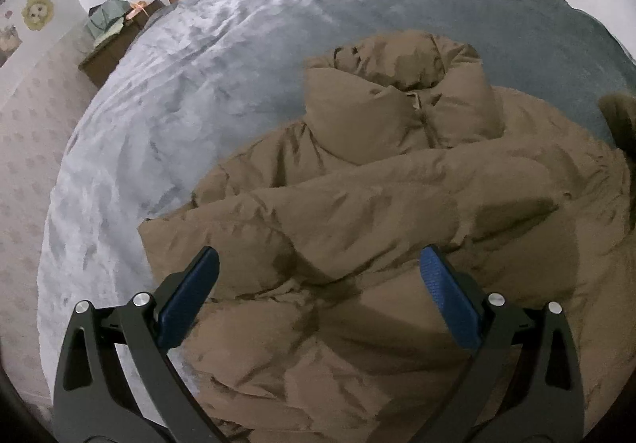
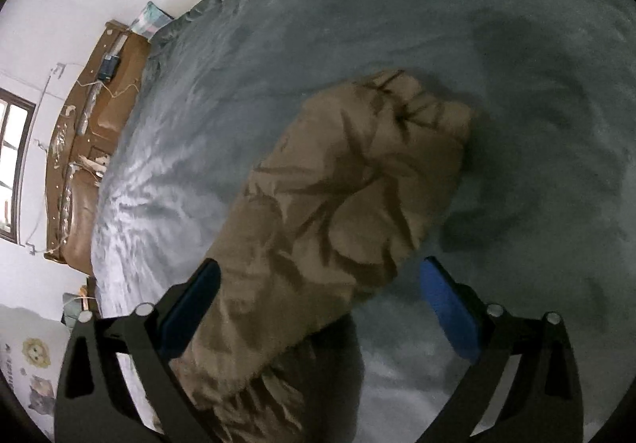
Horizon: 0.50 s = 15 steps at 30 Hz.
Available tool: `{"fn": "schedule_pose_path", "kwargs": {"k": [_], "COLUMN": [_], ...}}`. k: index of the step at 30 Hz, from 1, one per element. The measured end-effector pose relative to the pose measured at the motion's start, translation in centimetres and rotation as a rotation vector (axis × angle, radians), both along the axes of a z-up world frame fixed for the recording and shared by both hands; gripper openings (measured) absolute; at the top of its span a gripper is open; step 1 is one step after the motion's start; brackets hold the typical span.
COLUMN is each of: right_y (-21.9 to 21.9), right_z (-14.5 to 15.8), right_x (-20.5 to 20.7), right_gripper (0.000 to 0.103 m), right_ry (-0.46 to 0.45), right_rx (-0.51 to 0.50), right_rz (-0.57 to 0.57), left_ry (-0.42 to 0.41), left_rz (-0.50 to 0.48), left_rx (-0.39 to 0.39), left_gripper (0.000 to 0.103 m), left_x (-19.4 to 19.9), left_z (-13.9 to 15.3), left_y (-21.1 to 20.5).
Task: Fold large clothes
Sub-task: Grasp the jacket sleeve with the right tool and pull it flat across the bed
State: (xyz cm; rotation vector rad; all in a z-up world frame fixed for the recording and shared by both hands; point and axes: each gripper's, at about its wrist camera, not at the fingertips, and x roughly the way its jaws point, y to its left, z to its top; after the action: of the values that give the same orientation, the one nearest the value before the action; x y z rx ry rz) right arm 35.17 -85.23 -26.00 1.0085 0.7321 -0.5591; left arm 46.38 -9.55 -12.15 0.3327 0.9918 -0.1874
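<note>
Brown puffer jacket (image 1: 357, 212): spread front-up on grey bed blanket (image 1: 198, 93), one sleeve laid across chest, other sleeve (image 2: 338, 196) outstretched. Left claw (image 1: 318, 272): wide, empty, above hem. Right claw (image 2: 320, 280): wide, straddling sleeve. Folding judged barely begun.

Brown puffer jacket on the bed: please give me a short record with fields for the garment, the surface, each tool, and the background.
garment: brown puffer jacket, lying crumpled, collar away from the left camera
sleeve: one sleeve stretched out on the blanket, under the right tool
surface: grey-blue plush blanket on a bed
left tool: open, above the jacket body, holding nothing
right tool: open, over the sleeve, not closed on it
background: brown headboard, window
</note>
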Motion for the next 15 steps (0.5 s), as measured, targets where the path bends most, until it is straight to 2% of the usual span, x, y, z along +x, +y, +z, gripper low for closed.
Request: {"fn": "schedule_pose_path", "kwargs": {"k": [1, 4, 5, 7, 12, 15], "right_y": [0.0, 0.4, 0.5, 0.6, 1.3, 3.5], "right_z": [-0.1, -0.1, 0.2, 0.6, 2.7, 5.2], "right_x": [0.7, 2.1, 2.4, 2.9, 4.5, 5.0], "right_gripper": [0.079, 0.055, 0.052, 0.04, 0.032, 0.03], "right_ry": [0.028, 0.076, 0.084, 0.102, 0.175, 0.223], "right_rx": [-0.017, -0.068, -0.1, -0.157, -0.313, -0.487], "right_rz": [0.019, 0.096, 0.123, 0.158, 0.265, 0.342], "left_ry": [-0.001, 0.006, 0.007, 0.01, 0.069, 0.083], "left_rz": [0.004, 0.019, 0.021, 0.032, 0.047, 0.06], "left_rx": [-0.002, -0.014, -0.014, -0.006, -0.044, -0.067], "left_gripper": [0.1, 0.1, 0.1, 0.1, 0.099, 0.1], "left_x": [0.0, -0.1, -0.1, 0.1, 0.8, 0.9], "left_z": [0.0, 0.3, 0.3, 0.2, -0.3, -0.3], "left_y": [0.2, 1.1, 1.3, 1.6, 2.6, 3.3]}}
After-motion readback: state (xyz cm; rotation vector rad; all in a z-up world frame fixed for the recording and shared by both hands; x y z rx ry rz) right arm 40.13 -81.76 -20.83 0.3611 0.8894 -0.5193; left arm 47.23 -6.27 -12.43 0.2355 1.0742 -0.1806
